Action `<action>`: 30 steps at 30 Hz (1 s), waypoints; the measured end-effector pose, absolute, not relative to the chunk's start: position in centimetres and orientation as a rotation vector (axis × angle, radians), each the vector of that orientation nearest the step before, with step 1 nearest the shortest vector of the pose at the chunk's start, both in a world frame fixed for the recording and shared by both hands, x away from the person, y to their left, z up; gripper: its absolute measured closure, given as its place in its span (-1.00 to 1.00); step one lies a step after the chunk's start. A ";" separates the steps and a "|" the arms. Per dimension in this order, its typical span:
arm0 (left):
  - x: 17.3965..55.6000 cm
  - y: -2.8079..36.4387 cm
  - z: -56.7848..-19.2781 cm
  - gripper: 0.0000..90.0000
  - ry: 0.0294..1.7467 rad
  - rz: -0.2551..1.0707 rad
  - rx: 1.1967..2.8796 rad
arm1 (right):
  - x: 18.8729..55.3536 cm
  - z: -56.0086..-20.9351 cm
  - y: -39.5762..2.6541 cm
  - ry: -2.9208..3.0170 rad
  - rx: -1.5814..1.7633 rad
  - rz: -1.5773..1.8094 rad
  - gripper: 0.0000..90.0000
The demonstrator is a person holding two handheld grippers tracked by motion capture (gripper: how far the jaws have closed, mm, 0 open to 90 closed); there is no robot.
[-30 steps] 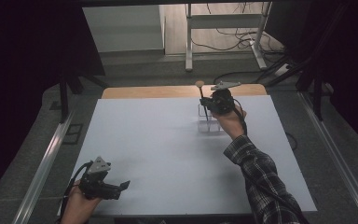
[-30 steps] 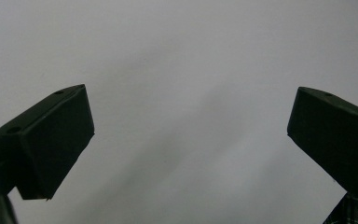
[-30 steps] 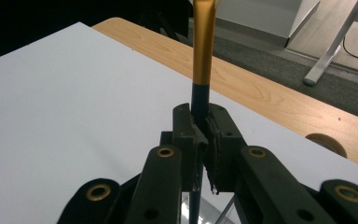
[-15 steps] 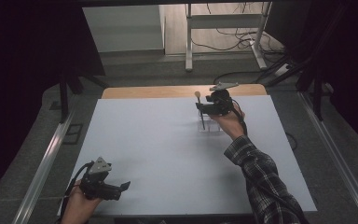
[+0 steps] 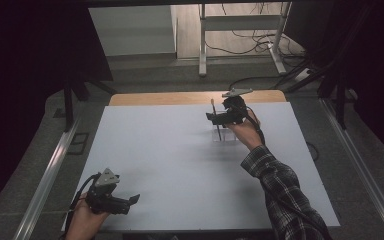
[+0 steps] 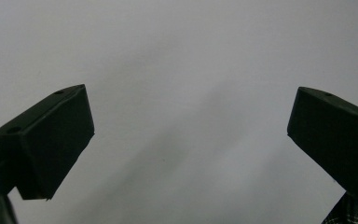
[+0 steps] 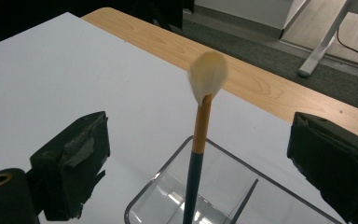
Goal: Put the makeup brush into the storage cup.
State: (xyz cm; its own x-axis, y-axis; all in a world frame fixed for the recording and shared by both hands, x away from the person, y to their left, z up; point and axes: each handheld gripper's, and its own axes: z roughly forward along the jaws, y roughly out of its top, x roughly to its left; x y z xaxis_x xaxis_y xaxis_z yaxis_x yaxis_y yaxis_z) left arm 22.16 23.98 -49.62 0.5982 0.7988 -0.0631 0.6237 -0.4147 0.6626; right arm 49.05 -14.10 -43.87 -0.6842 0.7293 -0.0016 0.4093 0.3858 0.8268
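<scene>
A holder (image 5: 225,135) stands on the tabletop (image 5: 180,165) in its far right part, near the far edge. A brush (image 5: 216,120) stands upright in the holder, bristle end up. In the right gripper view the brush (image 7: 200,135) rises from the holder (image 7: 223,196), which has a divider inside, and sits between the 2 parted jaws of the right claw (image 7: 200,158) without touching either. The right claw (image 5: 219,118) is over the holder. The left claw (image 5: 125,202) lies at the near left corner of the tabletop, well apart from the holder.
</scene>
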 end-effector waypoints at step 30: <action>22.1 24.1 -49.6 -0.98 1.130 0.348 2.153 | 47.4 -43.9 -14.7 2.335 0.995 1.213 -0.91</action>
State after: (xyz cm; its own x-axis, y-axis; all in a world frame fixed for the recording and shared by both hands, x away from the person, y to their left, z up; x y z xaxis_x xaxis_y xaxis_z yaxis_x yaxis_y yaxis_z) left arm 22.14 24.07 -49.59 0.5889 0.8051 -0.0703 0.6257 -0.3991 0.6702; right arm 47.42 -14.71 -43.95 -0.7033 0.7103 0.0291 0.4323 0.3948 0.8107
